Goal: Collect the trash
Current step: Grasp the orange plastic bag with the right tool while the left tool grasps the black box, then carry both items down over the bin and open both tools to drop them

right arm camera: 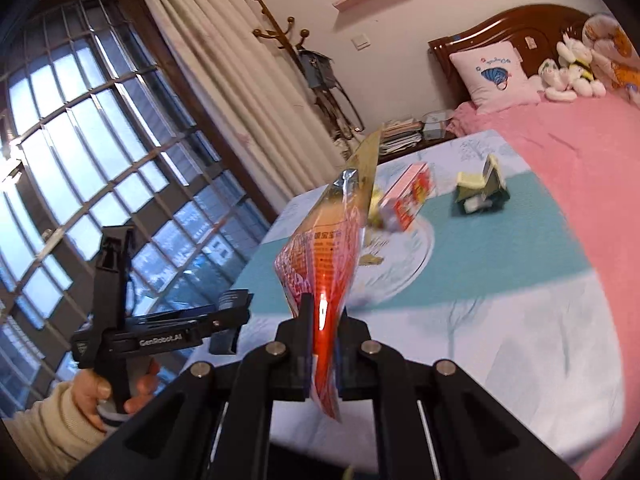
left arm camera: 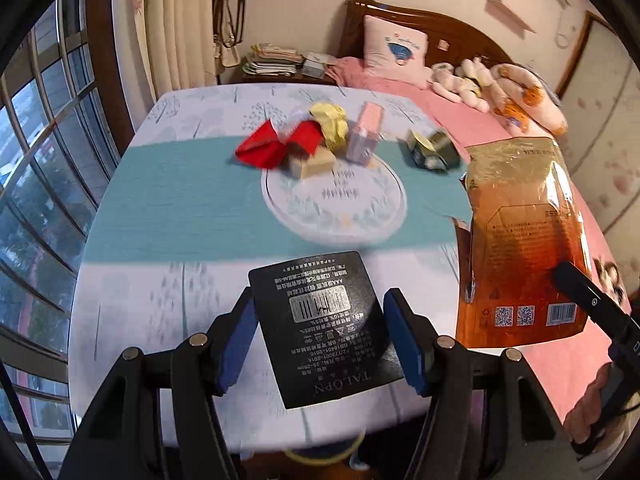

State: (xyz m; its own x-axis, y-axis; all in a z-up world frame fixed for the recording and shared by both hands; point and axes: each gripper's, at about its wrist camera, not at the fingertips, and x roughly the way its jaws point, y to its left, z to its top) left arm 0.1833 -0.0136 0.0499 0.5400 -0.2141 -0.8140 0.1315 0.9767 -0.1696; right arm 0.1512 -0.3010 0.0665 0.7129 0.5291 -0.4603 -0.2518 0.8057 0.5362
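Your left gripper holds a flat black packet between its blue pads; the pads press on both side edges of the packet, so the jaws stand at a middle width, closed on it. The packet is in the air above the near edge of the table, with its white label and barcode facing the camera.

Your right gripper is closed tight on the lower part of an orange and gold foil bag. The bag stands up from the jaws, edge-on in the right wrist view, and it is lifted off the table. In the left wrist view you see the same bag from its flat side, at the right of the table.

On the table, more trash lies around a round printed plate: a red paper, a crumpled yellow paper, a small beige box, a pink carton and a dark green crushed carton. The red paper, the beige box and the pink carton are at the far rim of the plate; the green carton lies apart, to the right of it. Behind the table is a bed with a pink cover.

Your left hand, in a cream sleeve, grips the handle of the left gripper near the window.
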